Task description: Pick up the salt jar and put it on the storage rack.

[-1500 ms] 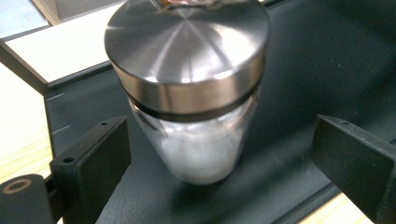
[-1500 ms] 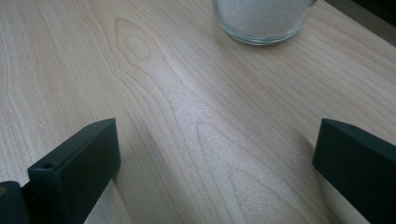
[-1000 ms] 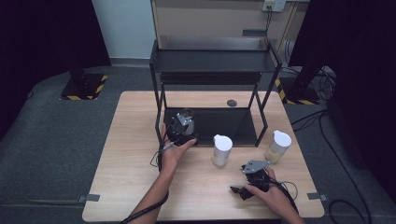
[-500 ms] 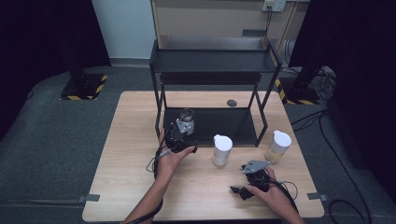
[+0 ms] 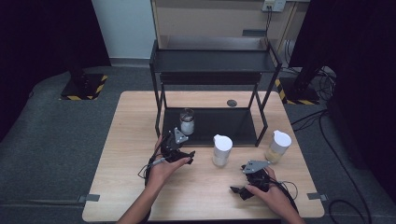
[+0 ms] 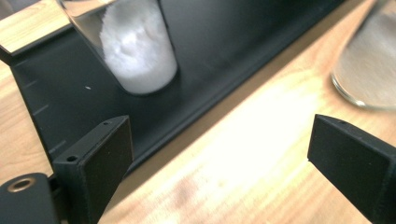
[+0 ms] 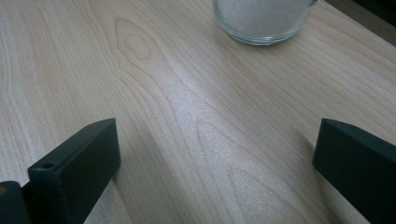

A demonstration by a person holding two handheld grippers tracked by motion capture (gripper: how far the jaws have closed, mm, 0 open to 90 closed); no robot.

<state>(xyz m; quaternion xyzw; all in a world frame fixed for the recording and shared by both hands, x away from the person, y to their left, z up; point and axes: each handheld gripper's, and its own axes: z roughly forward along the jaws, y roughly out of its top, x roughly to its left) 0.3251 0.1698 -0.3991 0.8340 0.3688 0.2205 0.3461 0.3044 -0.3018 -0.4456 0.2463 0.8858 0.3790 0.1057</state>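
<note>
Holding both grippers low over the wooden table (image 5: pixel 126 186), I read their jaws as released and empty. In the left gripper view my left gripper (image 6: pixel 219 154) has its jaws spread wide over bare wood, just short of the front edge of the black shelf rack's base plate (image 6: pixel 210 56). That edge runs diagonally across the view, and no object lies between the jaws.

Using the black shelf rack (image 5: pixel 212 60) as landmark: a clear glass jar (image 5: pixel 187 121) part-filled with white powder stands upright on the base plate, near the rack's front left leg. Its long axis is vertical, mouth upward. In the left gripper view the jar (image 6: pixel 135 51) is ahead of the left jaw and apart from it.

In the high view the left gripper (image 5: pixel 175 149) sits just in front of the rack's left front corner, with open table to its left and behind it.

My right gripper (image 7: pixel 215 154) has its jaws equally wide over bare wood grain. In the high view the right gripper (image 5: pixel 252 179) is well in front of the rack's right front leg, near the table's front edge.

A white-lidded jar (image 5: pixel 222 149) stands upright in front of the rack's middle, between the two grippers. A second lidded jar (image 5: pixel 278 145) with pale contents stands upright just right of the rack's right front leg. A small dark disc (image 5: pixel 231 102) lies on the table beneath the rack, behind the base plate.
</note>
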